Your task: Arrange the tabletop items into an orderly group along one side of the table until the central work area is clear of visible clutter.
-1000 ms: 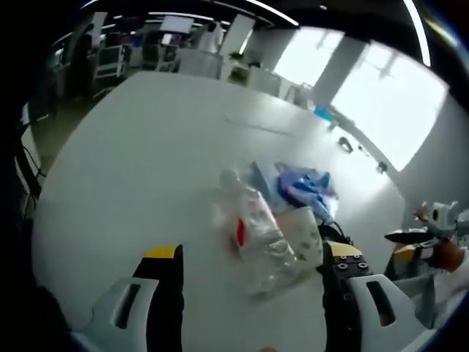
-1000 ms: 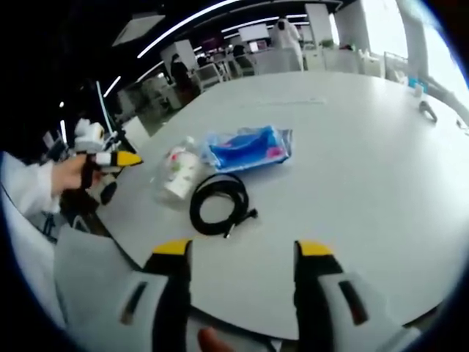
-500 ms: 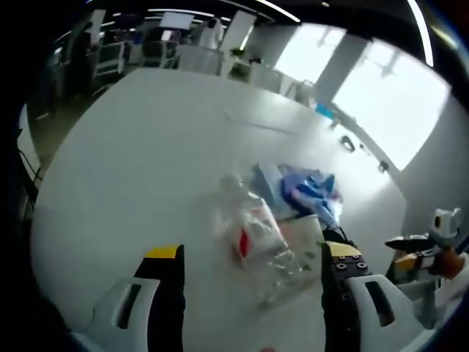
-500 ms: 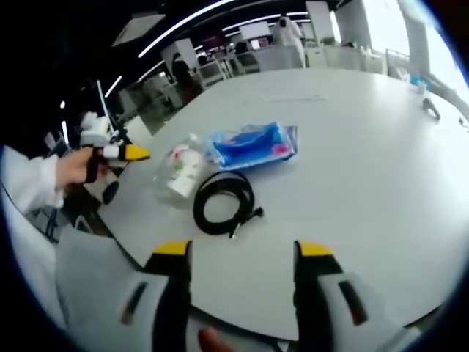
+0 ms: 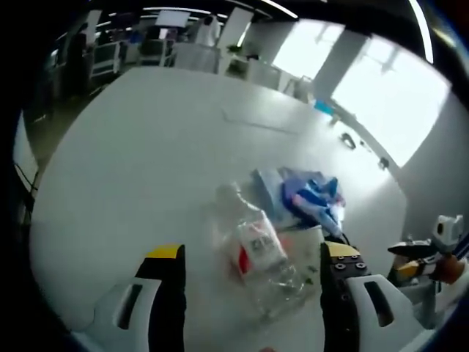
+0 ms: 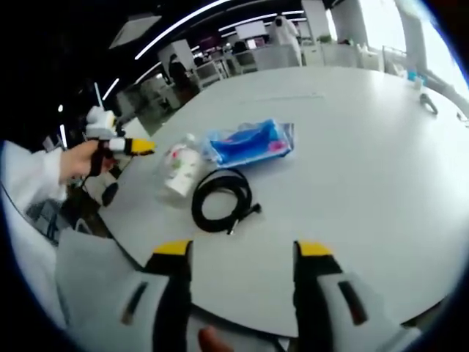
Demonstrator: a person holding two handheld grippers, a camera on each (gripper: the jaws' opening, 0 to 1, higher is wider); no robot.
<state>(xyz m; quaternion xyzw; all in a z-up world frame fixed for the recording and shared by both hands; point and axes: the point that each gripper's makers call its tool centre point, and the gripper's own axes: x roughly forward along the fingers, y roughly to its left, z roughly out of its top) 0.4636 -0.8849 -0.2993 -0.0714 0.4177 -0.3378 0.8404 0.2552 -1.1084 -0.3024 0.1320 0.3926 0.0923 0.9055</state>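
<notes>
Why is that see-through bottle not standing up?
The clear plastic bottle with a white cap lies on its side on the white table, beside the coiled black cable and the blue plastic packet. Nothing looks spilled.

Quick count of what's on the white table: one clear plastic bottle lying on its side, one blue plastic packet, one coiled black cable. So three items near each other, plus two small dark bits way off by the far edge, too small to identify
</notes>
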